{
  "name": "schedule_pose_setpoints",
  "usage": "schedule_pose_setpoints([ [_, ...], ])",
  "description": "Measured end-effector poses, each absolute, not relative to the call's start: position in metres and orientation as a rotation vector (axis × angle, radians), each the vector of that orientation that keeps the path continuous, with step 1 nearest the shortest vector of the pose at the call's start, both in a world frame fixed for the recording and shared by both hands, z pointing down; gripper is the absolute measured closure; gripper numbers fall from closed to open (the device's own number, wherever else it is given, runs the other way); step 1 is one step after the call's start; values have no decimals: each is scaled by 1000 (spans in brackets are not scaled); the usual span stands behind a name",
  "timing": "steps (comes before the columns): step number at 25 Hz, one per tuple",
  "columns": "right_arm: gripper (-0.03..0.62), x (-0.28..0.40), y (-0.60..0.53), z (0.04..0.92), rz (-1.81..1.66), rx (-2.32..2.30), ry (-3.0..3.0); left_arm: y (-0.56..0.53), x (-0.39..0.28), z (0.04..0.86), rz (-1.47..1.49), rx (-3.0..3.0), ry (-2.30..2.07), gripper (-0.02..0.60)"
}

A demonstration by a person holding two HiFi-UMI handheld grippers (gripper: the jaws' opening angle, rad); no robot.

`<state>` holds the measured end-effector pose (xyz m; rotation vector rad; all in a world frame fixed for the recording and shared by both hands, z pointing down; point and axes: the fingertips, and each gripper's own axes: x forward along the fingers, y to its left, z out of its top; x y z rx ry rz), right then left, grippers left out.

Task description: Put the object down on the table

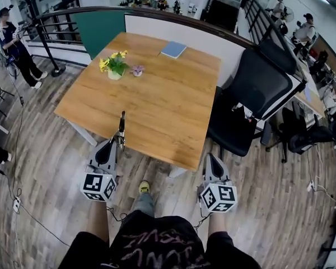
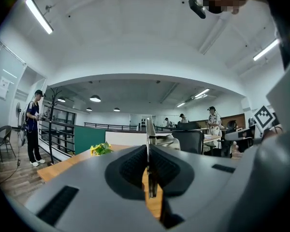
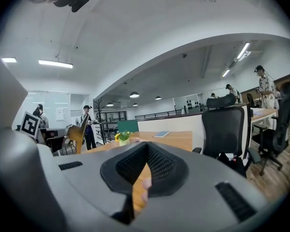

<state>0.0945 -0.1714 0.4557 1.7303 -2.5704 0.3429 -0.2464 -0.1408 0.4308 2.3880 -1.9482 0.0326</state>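
Object is a thin, flat, narrow strip. In the head view it looks like a dark stick. In the left gripper view it is edge-on, a slim pale-grey blade standing upright. In the right gripper view a tan-brown, blade-shaped broad face shows far left of the right claw, probably the same piece, though that can't be confirmed. The left claw is clamped tight on the object. Its jaws are pressed flat against both faces with no gap, and the lower part of the strip is gripped between the pads. The rest of the strip sticks out ahead of and above the left claw's tips. The object is held in the air just past the near edge of the wooden desk, not lying on it. The right claw is off to the right of the left claw, level with it and well apart from the object. Its jaws are closed together at the tips, and nothing is clearly held between them. Far ahead of the left claw on the desk are a pot of yellow flowers and a small purple item just beside it. A blue notebook lies farther ahead. A black chair stands ahead and right of the right claw, beside the desk.
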Motion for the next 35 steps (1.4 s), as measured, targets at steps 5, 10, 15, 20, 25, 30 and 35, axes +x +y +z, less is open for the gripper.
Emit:
schedule_pose_setpoints([
  [5, 589, 70, -218, 451, 324, 1745, -2543, -189, -270, 438, 45, 2395, -1904, 565],
  [10, 589, 43, -253, 449, 319, 1759, -2526, -231, -293, 448, 54, 2388, -1855, 565],
  [15, 589, 30, -279, 453, 344, 1785, -2503, -269, -304, 453, 79, 2421, -1810, 565],
  [20, 589, 29, -300, 452, 362, 1838, -2486, -300, -301, 457, 131, 2474, -1748, 565],
  [25, 589, 28, -312, 446, 342, 1862, -2485, -320, -293, 462, 196, 2518, -1687, 563],
  [30, 589, 32, -320, 443, 336, 1872, -2486, -331, -281, 465, 237, 2537, -1651, 565],
  [35, 589, 39, -327, 448, 358, 1864, -2484, -338, -270, 473, 306, 2548, -1642, 563],
])
